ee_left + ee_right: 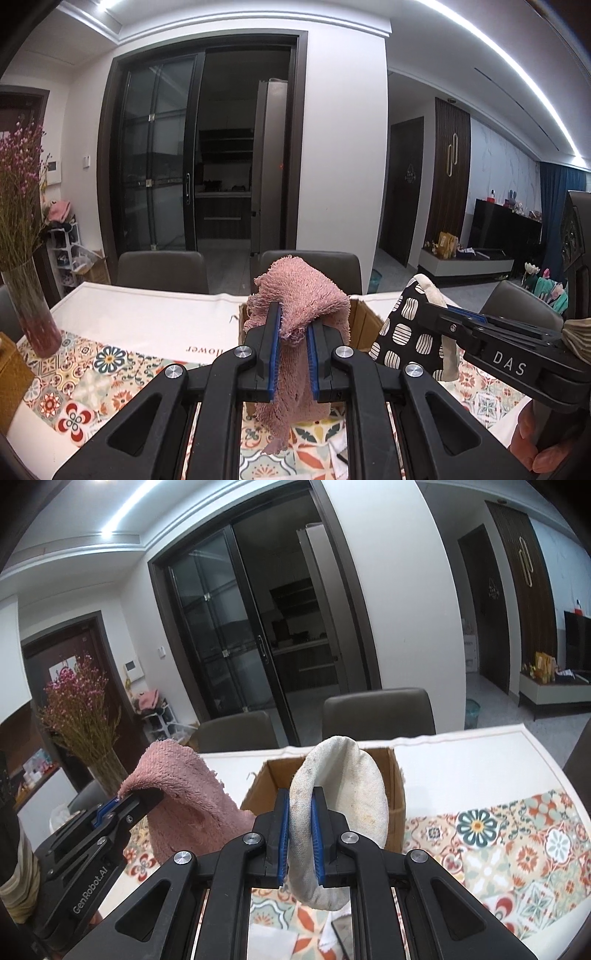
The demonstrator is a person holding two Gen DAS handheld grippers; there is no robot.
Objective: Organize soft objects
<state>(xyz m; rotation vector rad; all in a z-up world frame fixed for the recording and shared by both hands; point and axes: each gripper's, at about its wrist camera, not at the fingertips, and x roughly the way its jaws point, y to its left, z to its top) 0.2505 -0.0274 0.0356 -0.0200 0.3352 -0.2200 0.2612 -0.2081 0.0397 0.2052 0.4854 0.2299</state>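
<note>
Shaggy pink terry towel (299, 295), worn off-white canvas mitt (340, 812), matt brown cardboard box (397, 797)

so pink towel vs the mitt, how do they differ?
The pink towel is shaggy and plain; the mitt is smooth, off-white inside, black with white patches outside. The towel drapes limp; the mitt keeps a padded oval shape. The left gripper holds the towel, the right gripper the mitt. Both hang above the table.
</note>
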